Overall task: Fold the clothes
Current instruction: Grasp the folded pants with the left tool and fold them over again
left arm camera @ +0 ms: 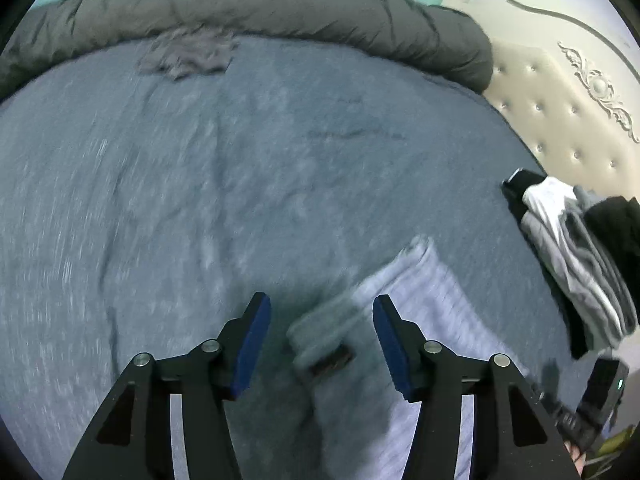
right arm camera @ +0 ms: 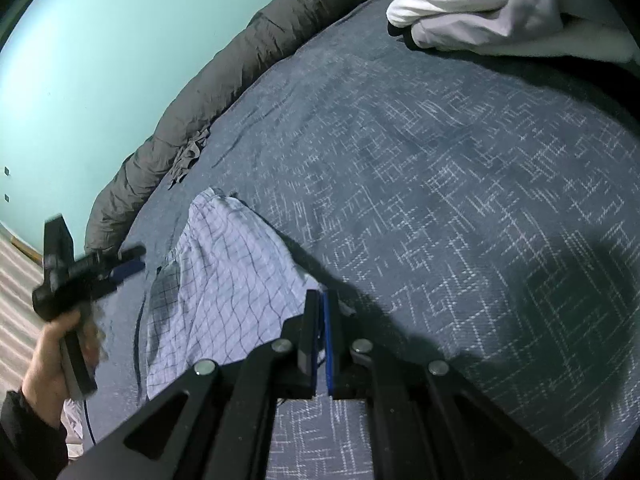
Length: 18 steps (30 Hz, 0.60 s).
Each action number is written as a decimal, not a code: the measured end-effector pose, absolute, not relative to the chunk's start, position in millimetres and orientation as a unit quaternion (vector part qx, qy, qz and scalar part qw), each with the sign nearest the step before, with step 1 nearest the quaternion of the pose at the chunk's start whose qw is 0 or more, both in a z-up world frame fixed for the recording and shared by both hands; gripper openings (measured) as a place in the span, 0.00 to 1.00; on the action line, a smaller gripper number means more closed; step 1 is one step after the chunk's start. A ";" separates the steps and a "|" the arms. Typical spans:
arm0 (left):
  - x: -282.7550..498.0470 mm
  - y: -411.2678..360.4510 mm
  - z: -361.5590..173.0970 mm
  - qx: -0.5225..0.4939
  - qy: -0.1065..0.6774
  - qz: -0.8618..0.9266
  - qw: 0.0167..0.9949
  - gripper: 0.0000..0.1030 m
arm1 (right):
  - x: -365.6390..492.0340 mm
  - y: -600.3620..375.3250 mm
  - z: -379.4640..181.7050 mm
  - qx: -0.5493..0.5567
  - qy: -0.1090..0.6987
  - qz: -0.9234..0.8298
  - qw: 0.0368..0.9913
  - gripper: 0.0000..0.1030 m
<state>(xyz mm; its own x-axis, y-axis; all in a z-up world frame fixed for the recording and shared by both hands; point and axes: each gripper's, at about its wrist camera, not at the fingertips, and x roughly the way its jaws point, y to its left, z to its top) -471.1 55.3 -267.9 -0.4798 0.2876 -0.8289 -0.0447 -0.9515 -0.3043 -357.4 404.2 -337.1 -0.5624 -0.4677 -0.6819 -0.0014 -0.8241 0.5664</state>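
Left wrist view, blurred by motion, looks down on a blue patterned bed [left arm camera: 200, 200] with a rolled grey duvet [left arm camera: 280, 4] along its far edge. Taking the pale checked garment [left arm camera: 424, 292] as landmark: the left tool [left arm camera: 322, 320] hangs just left of it and above its dark-labelled edge, jaws standing well apart with nothing pressed between the pads, so that edge is free. Far right of the garment a stack of folded clothes [left arm camera: 576, 256] sits by the tufted headboard [left arm camera: 560, 120]. In the right wrist view the same garment [right arm camera: 224, 280] lies crumpled across the bed [right arm camera: 460, 200], the hand [right arm camera: 56, 352] carrying the left tool [right arm camera: 128, 264] at its left edge, and the right tool [right arm camera: 322, 300] at its right, jaws closed tight on a pinched corner of the cloth. It looks thin, light and limp, likely to sag and slide; grips belong at hems or corners, pulled taut before folding.
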 end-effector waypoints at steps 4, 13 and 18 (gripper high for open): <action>-458.2 43.9 -282.9 -0.510 -0.140 0.843 0.098 0.55 | -357.4 403.8 -336.6 0.446 -0.264 -0.844 0.138 0.02; -444.8 44.7 -296.7 -0.509 -0.143 0.841 0.117 0.52 | -358.1 405.3 -337.5 0.448 -0.268 -0.842 0.138 0.02; -444.6 50.9 -303.2 -0.513 -0.143 0.836 0.129 0.25 | -357.8 406.2 -336.9 0.449 -0.269 -0.841 0.137 0.02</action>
<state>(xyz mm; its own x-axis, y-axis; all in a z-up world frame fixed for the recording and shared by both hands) -444.6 50.9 -303.2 -0.4398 0.3632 -0.8214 -0.0699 -0.9256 -0.3719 -357.8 406.2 -336.9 -0.5589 -0.4729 -0.6812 -0.0110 -0.8171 0.5764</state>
